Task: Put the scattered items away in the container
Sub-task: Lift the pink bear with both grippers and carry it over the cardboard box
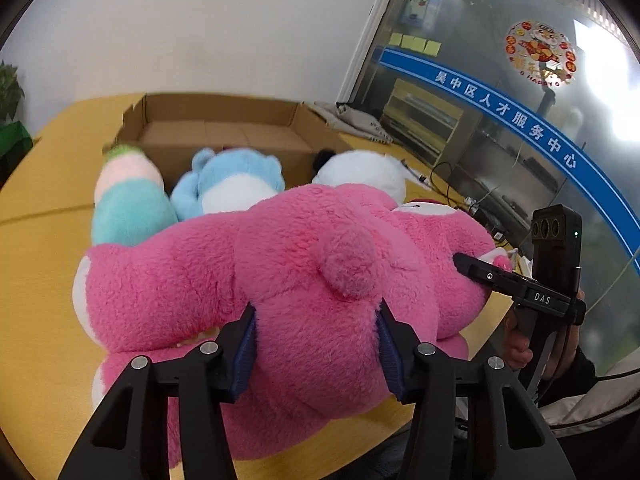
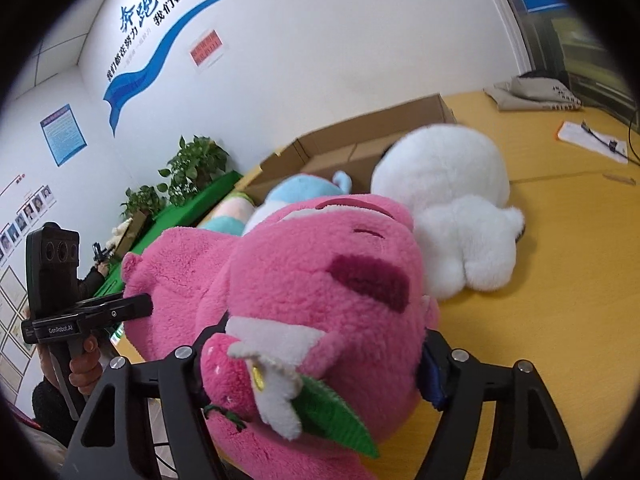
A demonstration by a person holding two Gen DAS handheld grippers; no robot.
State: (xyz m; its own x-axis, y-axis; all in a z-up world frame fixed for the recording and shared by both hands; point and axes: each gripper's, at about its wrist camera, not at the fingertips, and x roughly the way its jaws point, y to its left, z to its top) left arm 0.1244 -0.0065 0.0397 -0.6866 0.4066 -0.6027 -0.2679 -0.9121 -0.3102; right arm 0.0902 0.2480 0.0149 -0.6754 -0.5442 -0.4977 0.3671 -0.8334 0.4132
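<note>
A big pink plush bear (image 1: 304, 264) lies across the yellow table (image 1: 44, 264), tail side toward the left wrist camera. My left gripper (image 1: 318, 344) is shut on its rump, blue pads sunk into the fur. My right gripper (image 2: 316, 360) is shut on the bear's head (image 2: 320, 280), beside its strawberry and white flower; the near-left pad is hidden by the plush. Behind the bear lie a pastel green-and-pink plush (image 1: 128, 192), a light blue plush (image 1: 232, 184) and a white plush (image 1: 360, 172). An open cardboard box (image 1: 216, 136) stands behind them.
A grey cloth bag (image 1: 352, 120) lies past the box's right end. Paper with a cable (image 2: 592, 140) rests on the far right of the table. Potted plants (image 2: 192, 168) stand off the left end. A glass wall (image 1: 520, 120) runs along the right side.
</note>
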